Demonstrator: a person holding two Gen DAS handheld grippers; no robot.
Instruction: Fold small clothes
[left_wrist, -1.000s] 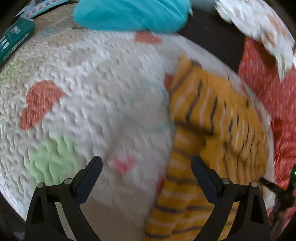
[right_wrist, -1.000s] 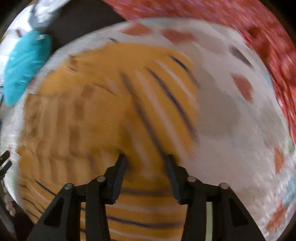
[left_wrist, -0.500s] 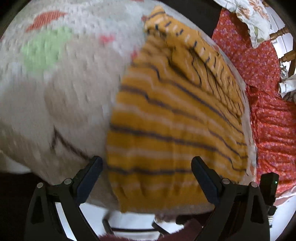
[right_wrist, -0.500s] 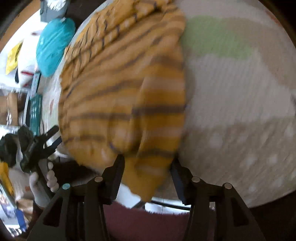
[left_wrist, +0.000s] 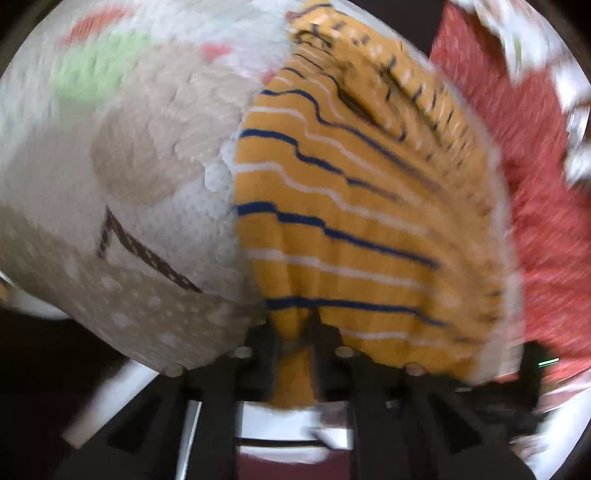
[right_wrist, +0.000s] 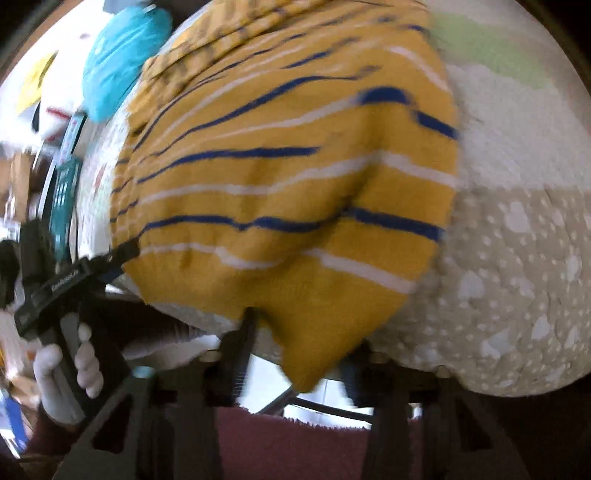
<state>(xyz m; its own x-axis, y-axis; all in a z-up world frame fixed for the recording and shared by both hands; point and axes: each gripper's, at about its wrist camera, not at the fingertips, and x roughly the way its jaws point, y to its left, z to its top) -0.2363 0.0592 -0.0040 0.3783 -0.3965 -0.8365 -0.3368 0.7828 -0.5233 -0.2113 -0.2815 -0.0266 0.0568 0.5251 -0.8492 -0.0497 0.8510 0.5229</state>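
The striped mustard garment (left_wrist: 351, 206) lies on the quilted cover (left_wrist: 129, 155) of the bench, its near hem hanging over the front edge toward me. My left gripper (left_wrist: 295, 339) has its jaws drawn together on a pinch of that hem at the left corner. My right gripper (right_wrist: 299, 354) straddles the other hem corner, which droops between its 2 fingers; the jaws stand apart to either side of the cloth, and I cannot confirm they grip it.

Risks, as I judge them:
1. If the right jaws are not yet clamped, lifting now would raise only 1 corner and skew the fold.
2. The left hold is a narrow pinch of thick knit; a quick pull could slip it free.
3. The cover is soft and loose; dragging the garment could ruck it.
4. Both views are blurred, so hem alignment cannot be verified.
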